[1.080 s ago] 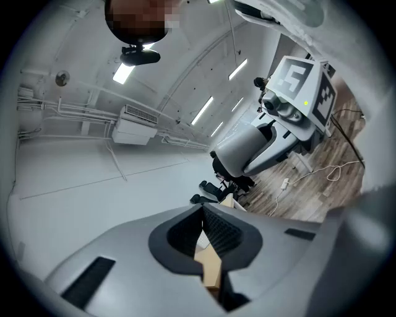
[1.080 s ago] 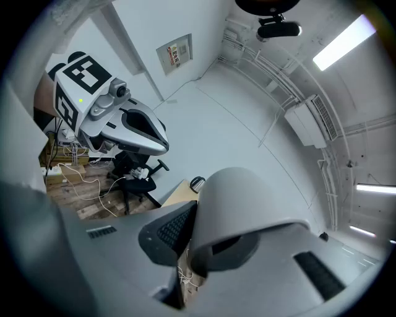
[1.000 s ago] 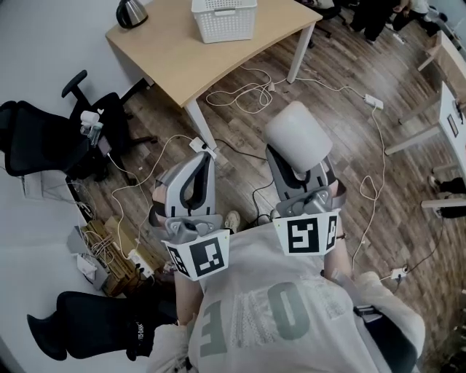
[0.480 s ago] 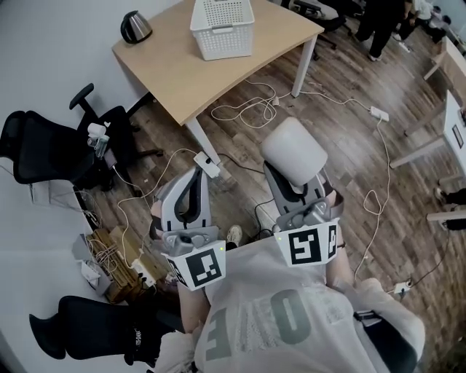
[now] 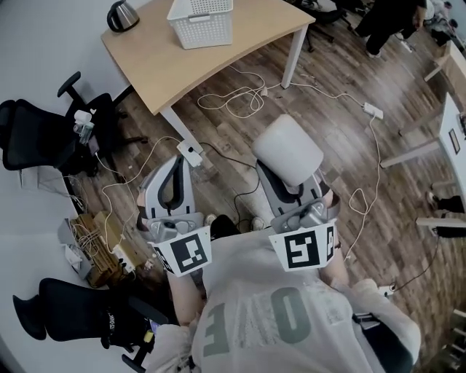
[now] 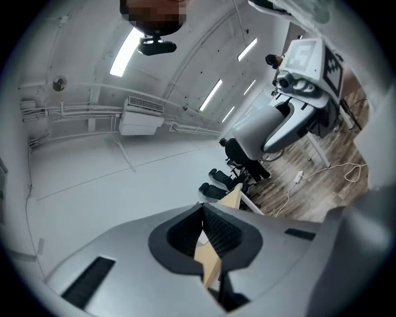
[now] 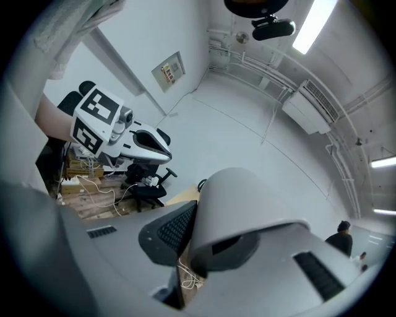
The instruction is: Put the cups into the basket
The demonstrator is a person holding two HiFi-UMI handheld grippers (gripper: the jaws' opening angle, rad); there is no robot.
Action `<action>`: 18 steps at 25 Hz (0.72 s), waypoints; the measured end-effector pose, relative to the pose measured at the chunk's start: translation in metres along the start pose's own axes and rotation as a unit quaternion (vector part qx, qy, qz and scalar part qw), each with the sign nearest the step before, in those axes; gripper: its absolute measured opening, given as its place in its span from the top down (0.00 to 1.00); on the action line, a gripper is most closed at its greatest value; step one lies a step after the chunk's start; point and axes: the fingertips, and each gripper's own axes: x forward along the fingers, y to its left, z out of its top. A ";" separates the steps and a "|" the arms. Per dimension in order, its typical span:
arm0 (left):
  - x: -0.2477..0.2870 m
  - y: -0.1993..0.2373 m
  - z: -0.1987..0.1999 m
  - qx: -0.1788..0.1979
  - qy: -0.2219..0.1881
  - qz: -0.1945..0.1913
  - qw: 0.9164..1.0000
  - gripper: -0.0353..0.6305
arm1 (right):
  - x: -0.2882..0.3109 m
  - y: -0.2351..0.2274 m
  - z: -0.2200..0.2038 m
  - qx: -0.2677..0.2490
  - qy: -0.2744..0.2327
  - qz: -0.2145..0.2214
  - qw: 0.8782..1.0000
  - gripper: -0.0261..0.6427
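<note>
The right hand-held gripper (image 5: pixel 285 173) is pinched on 1 pale cup (image 5: pixel 288 148). The right gripper view shows a ribbed pad pressed against the cup's wall, with the cup's closed end pointing away from the person. Cup and gripper hang over the wooden floor (image 5: pixel 331 98), well short of the surface (image 5: pixel 196 69).

The left hand-held gripper (image 5: pixel 181 158) has its jaws pressed together at the tips and carries nothing. The left gripper view shows only the surface's wood through the slit between its pads. It is level with the right one, and the 2 are side by side but apart.

The white slatted basket (image 5: pixel 204 30) stands on the surface at its far edge, cut by the top of the head view. A dark kettle (image 5: pixel 121 13) sits at the surface's far-left corner, apart from the basket. White cables (image 5: pixel 231 96) loop on the floor beside the surface's near leg.
</note>
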 end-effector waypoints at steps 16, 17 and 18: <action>0.045 -0.033 0.014 0.028 0.007 -0.027 0.999 0.93 | 0.002 -0.029 -0.058 0.015 0.017 -0.015 1.000 0.91; 0.048 -0.031 0.015 0.023 0.004 -0.031 0.999 0.93 | 0.008 -0.030 -0.057 0.016 0.018 -0.012 1.000 0.91; 0.051 -0.027 0.016 0.009 -0.003 -0.033 0.999 0.93 | 0.014 -0.030 -0.054 0.015 0.016 -0.008 1.000 0.91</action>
